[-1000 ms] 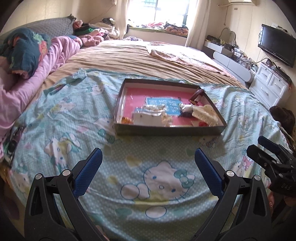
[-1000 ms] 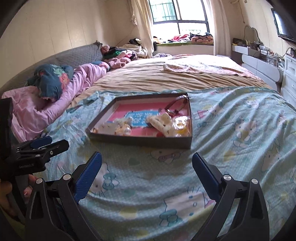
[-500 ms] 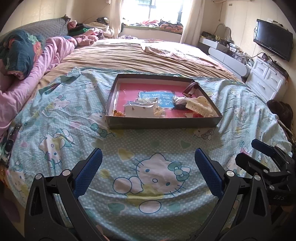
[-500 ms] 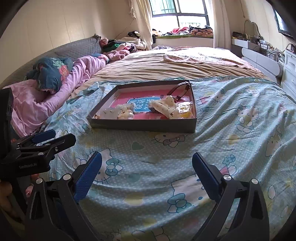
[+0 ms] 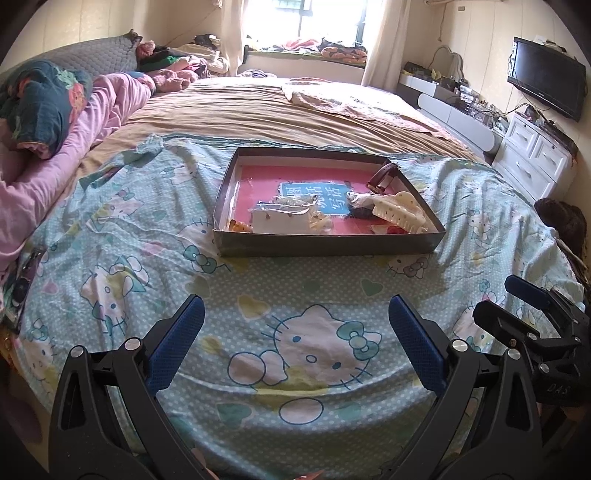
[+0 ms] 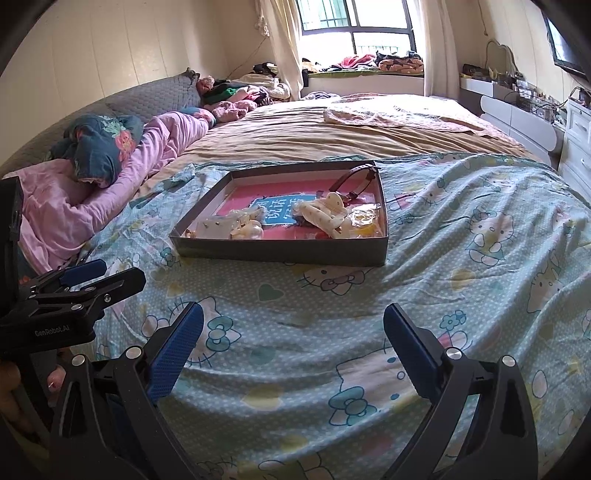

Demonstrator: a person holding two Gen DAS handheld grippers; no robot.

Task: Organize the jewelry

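I'm looking into a lived-in home bedroom: a wide bed under a pale blue cartoon-cat sheet, a crumpled pink quilt, a black wall-mounted television, a white drawer chest, and a curtained, clothes-piled window.

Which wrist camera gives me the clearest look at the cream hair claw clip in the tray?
The left wrist view: the cream claw clip lies side-on, its teeth visible, near the tray's right front corner. The right wrist view shows the clip more end-on and partly blended with the neighbouring pale items.
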